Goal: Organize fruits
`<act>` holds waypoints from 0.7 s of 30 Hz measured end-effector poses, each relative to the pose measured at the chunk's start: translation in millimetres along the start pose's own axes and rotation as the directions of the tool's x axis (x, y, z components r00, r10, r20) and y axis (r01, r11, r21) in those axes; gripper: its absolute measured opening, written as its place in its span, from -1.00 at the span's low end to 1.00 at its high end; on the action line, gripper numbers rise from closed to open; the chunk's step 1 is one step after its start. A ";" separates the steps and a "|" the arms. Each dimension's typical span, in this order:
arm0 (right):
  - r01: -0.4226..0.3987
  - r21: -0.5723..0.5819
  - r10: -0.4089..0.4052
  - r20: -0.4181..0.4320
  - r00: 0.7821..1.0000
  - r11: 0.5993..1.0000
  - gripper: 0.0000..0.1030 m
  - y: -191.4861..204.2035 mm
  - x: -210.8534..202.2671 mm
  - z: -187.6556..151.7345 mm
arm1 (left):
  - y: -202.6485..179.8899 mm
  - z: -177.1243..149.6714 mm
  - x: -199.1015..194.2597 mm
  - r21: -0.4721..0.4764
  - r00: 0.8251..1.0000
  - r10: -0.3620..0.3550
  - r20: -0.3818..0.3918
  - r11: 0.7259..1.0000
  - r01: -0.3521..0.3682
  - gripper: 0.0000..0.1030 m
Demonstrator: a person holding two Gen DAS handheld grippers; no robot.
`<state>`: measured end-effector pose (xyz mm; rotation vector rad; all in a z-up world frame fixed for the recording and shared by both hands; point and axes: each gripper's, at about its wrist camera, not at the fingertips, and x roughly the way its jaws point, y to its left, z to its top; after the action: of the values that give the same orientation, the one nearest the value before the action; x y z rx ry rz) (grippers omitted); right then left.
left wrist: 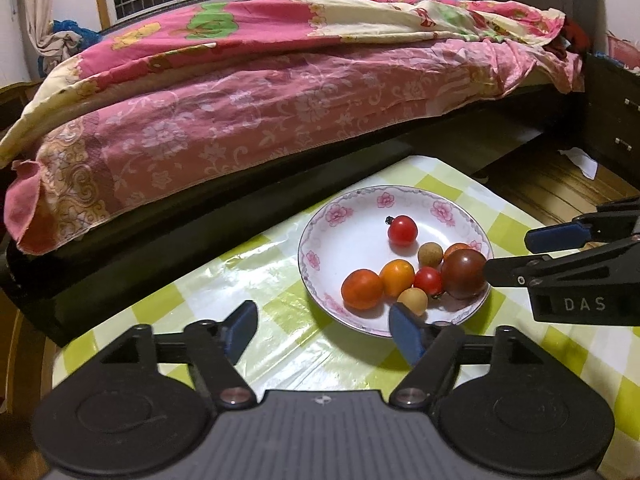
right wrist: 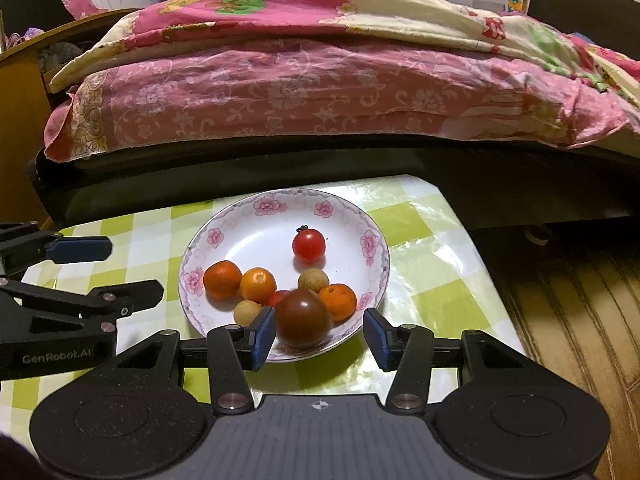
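Note:
A white floral plate (left wrist: 344, 236) (right wrist: 248, 232) sits on the green checked table. It holds a dark brown tomato (left wrist: 464, 274) (right wrist: 303, 323), two red cherry tomatoes (left wrist: 402, 230) (right wrist: 308, 244), several orange fruits (left wrist: 362, 289) (right wrist: 222, 279) and two tan longans (left wrist: 430, 254) (right wrist: 313, 280). My left gripper (left wrist: 326, 332) is open and empty at the plate's near rim. My right gripper (right wrist: 318, 336) is open, its jaws standing either side of the dark tomato, empty. It also shows in the left wrist view (left wrist: 516, 254).
A bed (left wrist: 260, 92) with a pink floral quilt runs along the table's far side. The table edge (right wrist: 460, 216) drops to a wooden floor (right wrist: 568, 320) on the right. A dark cabinet (left wrist: 612, 120) stands far right.

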<state>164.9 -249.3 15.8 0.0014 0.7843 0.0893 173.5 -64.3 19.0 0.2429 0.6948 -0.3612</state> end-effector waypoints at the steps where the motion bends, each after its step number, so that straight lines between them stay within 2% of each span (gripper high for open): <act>1: 0.003 -0.001 -0.003 0.005 1.000 1.000 -0.13 1.0 -2.9 -0.8 | -0.5 -0.2 -0.8 -0.003 1.000 -0.002 0.000 1.000 0.002 0.61; 8: 0.012 -0.009 -0.012 0.023 1.000 1.000 -0.13 1.2 -7.0 -3.8 | -4.2 1.2 -1.4 -0.001 1.000 -0.018 0.005 1.000 0.018 0.62; 16: 0.017 0.004 -0.017 0.011 1.000 1.000 -0.12 -5.5 -4.0 -1.1 | -9.9 -1.2 4.9 0.000 0.999 -0.035 -0.026 0.999 0.035 0.64; 21: 0.018 -0.014 -0.018 -0.004 1.000 1.000 -0.12 -1.7 -4.5 -3.0 | -9.8 -1.6 4.0 -0.017 0.998 -0.048 -0.030 0.999 0.047 0.73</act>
<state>159.7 -251.5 16.8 -0.0193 0.7875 0.0782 171.5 -73.7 14.3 0.2171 0.7345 -0.3978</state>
